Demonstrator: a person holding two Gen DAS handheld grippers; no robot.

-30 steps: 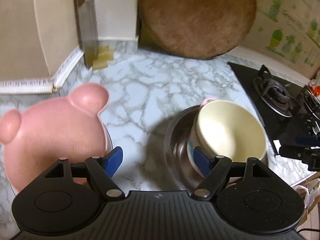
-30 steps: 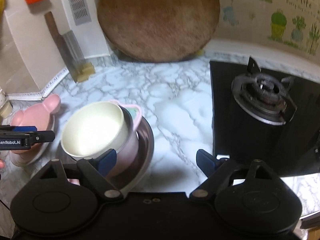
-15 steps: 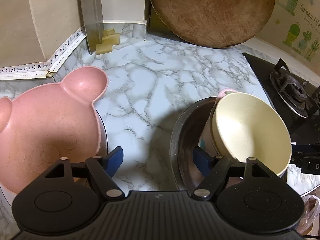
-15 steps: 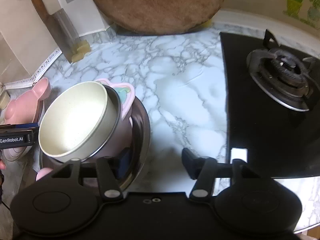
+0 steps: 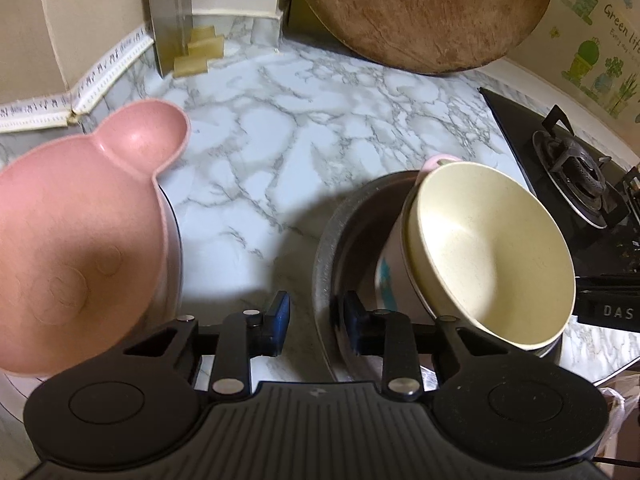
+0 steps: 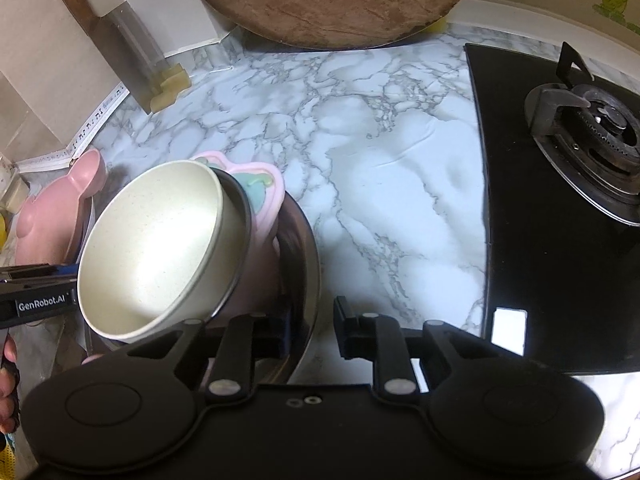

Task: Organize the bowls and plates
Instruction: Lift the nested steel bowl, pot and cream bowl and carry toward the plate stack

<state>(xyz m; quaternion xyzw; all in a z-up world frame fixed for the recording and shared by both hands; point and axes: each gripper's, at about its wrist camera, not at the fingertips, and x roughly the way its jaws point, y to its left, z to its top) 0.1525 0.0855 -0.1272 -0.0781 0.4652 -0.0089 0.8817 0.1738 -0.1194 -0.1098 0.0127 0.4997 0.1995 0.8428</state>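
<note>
The white grey-veined marble countertop (image 5: 320,152) fills both views, with a big round brown wooden chopping board (image 5: 424,12) leaning on the wall at twelve o'clock. In the right wrist view a black glass gas hob (image 6: 520,208) lies at three o'clock, its burner ring (image 6: 588,128) towards two.

The wide shallow stainless-steel basin (image 5: 326,248) sits on the counter and carries the stack. In the left wrist view it lies at four o'clock of centre; in the right wrist view (image 6: 308,256) it is at eight o'clock. Inside it stands a pale pink plastic bowl with a teal motif (image 6: 260,216), and tilted in that is a cream speckled round bowl (image 5: 492,264).

A pink bear-eared plastic plate (image 5: 72,240) rests at nine o'clock in the left wrist view, well apart from the basin.

The left gripper (image 5: 314,320) has just been closing; its blue-padded jaws straddle the basin's near rim, one outside and one inside, and seem to pinch it. The right gripper (image 6: 310,328) has also just been closing; its jaws bracket the basin's opposite rim, the left finger inside the basin and the right finger outside over the marble, and whether the pads press cannot be told.

A cleaver with a wooden handle (image 6: 120,40) leans in the corner at eleven o'clock.
</note>
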